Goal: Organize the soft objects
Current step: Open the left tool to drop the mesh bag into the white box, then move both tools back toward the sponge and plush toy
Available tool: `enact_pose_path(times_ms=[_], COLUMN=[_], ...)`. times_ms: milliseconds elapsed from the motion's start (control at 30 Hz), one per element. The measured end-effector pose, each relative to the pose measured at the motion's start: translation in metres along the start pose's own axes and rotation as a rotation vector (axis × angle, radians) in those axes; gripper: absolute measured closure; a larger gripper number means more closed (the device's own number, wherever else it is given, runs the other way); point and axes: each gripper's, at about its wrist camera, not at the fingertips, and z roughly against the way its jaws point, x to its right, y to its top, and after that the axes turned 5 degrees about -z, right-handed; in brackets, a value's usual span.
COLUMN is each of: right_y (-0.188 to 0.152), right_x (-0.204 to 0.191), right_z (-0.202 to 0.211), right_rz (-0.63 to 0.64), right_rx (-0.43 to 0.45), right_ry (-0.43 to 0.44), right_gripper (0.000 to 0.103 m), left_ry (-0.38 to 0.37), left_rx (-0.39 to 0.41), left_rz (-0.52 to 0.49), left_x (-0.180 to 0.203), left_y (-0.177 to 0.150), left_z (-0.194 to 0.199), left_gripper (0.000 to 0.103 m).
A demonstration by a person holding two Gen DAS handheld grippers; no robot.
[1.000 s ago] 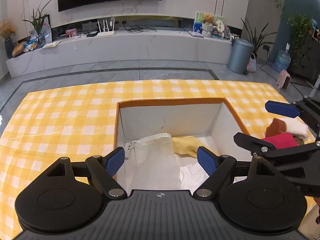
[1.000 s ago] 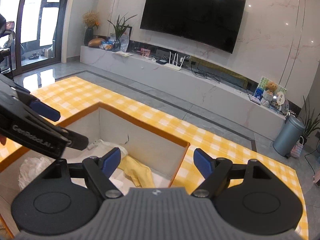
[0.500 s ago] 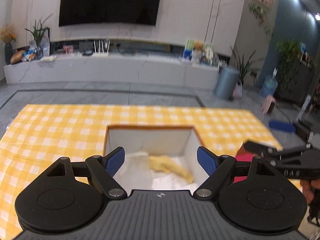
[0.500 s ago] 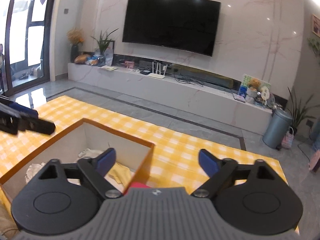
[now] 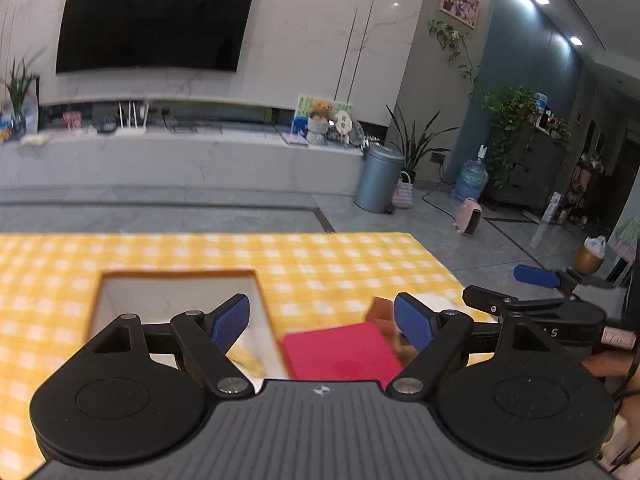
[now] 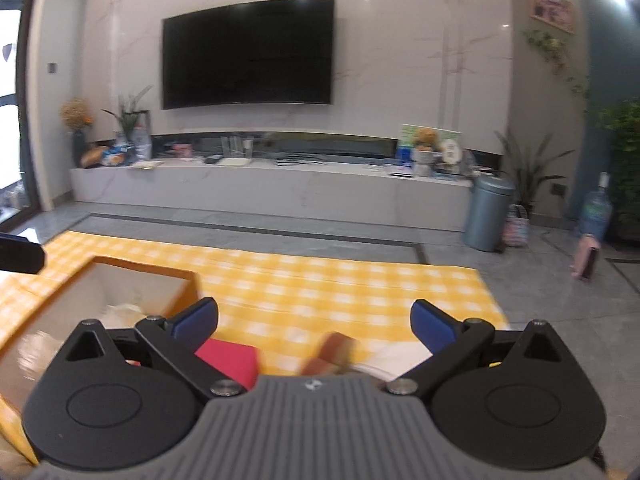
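Both grippers are held level above the bench, pointing forward. The left gripper is seen with fingers spread wide, nothing pinched; a red cloth lies below, between them, toward 6 o'clock. The box sits at 10 o'clock. The right gripper is likewise spread and empty, with the red cloth at 7 o'clock and a blurred brown toy near 6 o'clock.

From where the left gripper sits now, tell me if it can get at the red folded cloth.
Probably yes: the left gripper is open, the red folded cloth lies just beneath its fingers, nothing between.
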Motion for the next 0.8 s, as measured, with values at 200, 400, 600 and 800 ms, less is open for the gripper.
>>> enact_pose_path(times_ms=[200,400,600,800], right_y=[-0.027,-0.057,-0.075,-0.089], right_x=[0.035,0.061,0.082,0.103], right_z=[-0.005,-0.026,-0.041,-0.051], right_rz=[-0.051,-0.227,-0.373,-0.428], right_rx=[-0.059,-0.136,-0.174,-0.224], right_ry=[-0.064,-0.056,-0.08,-0.099], right_gripper=[0.003,0.003,0.003,0.003], left_ry=[-0.029,-0.018,-0.012,-0.008], left_rx=[-0.062,-0.091,-0.205,-0.157], left_rz=[0.059,-0.071,-0.087,-0.195], left_x=[0.019,0.057,0.08,0.102], left_y=[-0.008,-0.019,-0.037,-0.033], left_z=[-0.029,-0.057,-0.112,-0.145], left_gripper=[0.007,0.007,0.007,0.007])
